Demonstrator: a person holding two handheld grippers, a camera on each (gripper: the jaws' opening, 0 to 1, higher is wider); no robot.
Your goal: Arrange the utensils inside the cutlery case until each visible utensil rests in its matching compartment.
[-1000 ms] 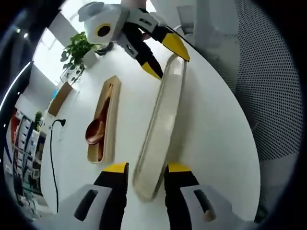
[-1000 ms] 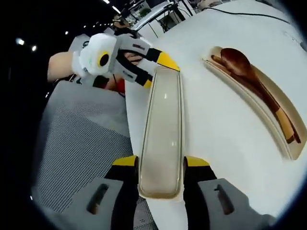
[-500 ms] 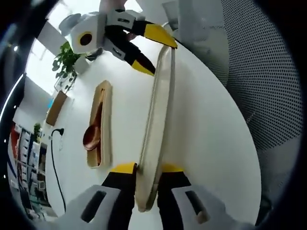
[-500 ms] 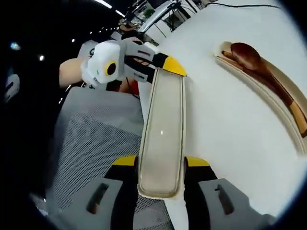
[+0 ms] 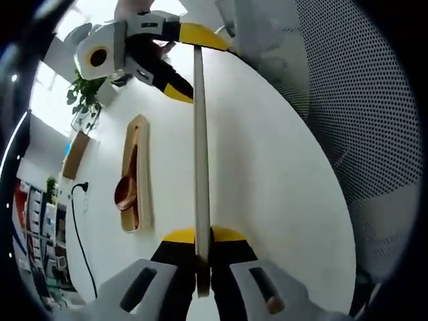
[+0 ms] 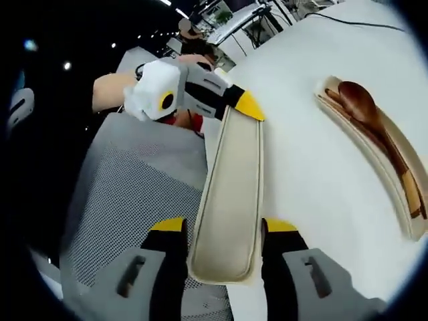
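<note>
A long cream case lid (image 5: pixel 199 134) is held up off the white table, turned on its edge in the left gripper view. My left gripper (image 5: pixel 202 235) is shut on its near end, pinching the thin edge. In the right gripper view the lid (image 6: pixel 234 180) shows its broad face, and my right gripper (image 6: pixel 222 227) is shut across the width of its other end. Each gripper also appears at the far end of the other's view: the right gripper (image 5: pixel 194 65) and the left gripper (image 6: pixel 242 107). The case base (image 5: pixel 142 167) lies on the table with a wooden spoon (image 5: pixel 125 190) and a second wooden utensil in it. The base (image 6: pixel 414 224) and spoon (image 6: pixel 361 107) lie to the right in the right gripper view.
A grey mesh chair (image 6: pixel 127 200) stands close against the table's edge (image 5: pixel 321 167). A black cable (image 5: pixel 75 221), a potted plant (image 5: pixel 83 100) and a wooden box (image 5: pixel 75 154) sit at the table's far side. A person's hand (image 6: pixel 110 90) holds the left gripper.
The lid has rolled from lying flat to standing on its edge, and is lifted off the table. My left jaws have closed in from wide to narrow on it.
</note>
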